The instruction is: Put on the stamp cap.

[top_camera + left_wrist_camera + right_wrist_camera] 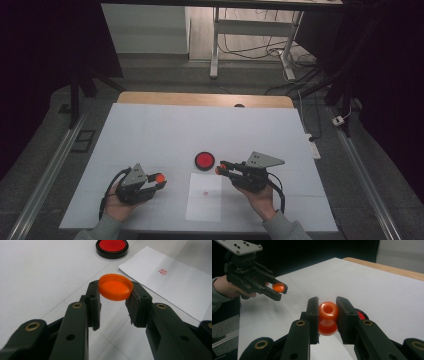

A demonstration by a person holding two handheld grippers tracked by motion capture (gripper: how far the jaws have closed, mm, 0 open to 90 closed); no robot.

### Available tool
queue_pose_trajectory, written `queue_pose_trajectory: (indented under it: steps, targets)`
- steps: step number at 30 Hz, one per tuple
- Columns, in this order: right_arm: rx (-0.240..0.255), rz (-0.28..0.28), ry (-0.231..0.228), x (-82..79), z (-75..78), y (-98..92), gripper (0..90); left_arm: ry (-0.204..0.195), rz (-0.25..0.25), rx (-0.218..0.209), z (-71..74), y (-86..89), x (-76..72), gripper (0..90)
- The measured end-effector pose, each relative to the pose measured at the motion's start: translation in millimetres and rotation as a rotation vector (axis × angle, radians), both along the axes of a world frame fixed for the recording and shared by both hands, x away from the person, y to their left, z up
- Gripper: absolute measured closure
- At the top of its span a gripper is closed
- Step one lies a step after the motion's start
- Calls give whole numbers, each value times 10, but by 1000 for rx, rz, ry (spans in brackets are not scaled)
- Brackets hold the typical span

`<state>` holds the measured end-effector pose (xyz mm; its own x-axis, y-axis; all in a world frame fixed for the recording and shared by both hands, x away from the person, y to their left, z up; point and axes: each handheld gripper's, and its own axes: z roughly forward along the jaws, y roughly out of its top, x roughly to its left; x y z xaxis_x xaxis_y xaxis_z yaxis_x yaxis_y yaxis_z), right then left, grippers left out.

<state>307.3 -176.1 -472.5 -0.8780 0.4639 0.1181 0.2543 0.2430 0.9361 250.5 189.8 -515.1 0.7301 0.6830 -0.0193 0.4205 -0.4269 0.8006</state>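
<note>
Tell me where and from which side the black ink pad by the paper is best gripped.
Grip the ink pad across its black rim, coming straight down from above. It is a low round dish lying flat on the table, so only the outer wall offers opposing faces; the red centre is inked. The space around it looks free, though the right gripper sits close by.

- Cap (115,287): bright translucent orange
- Stamp (328,318): glossy orange-red
- Ink pad (204,160): red inside, black rim
- Paper sheet (205,197): white, with a small red stamped mark (163,271)
- Both grippers' jaws: black, with brass-coloured rivets
- Table cover (150,135): plain white
</note>
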Motion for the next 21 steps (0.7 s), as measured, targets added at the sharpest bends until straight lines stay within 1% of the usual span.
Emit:
queue_pose_trajectory:
  steps: [15, 21]
  targets:
    - [7, 0, 7, 1, -12, 2, 721, -10, -76, 29, 29, -341, 143, 645]
    - [10, 0, 5, -3, -5, 3, 721, -17, -95, 28, 56, -451, 178, 645]
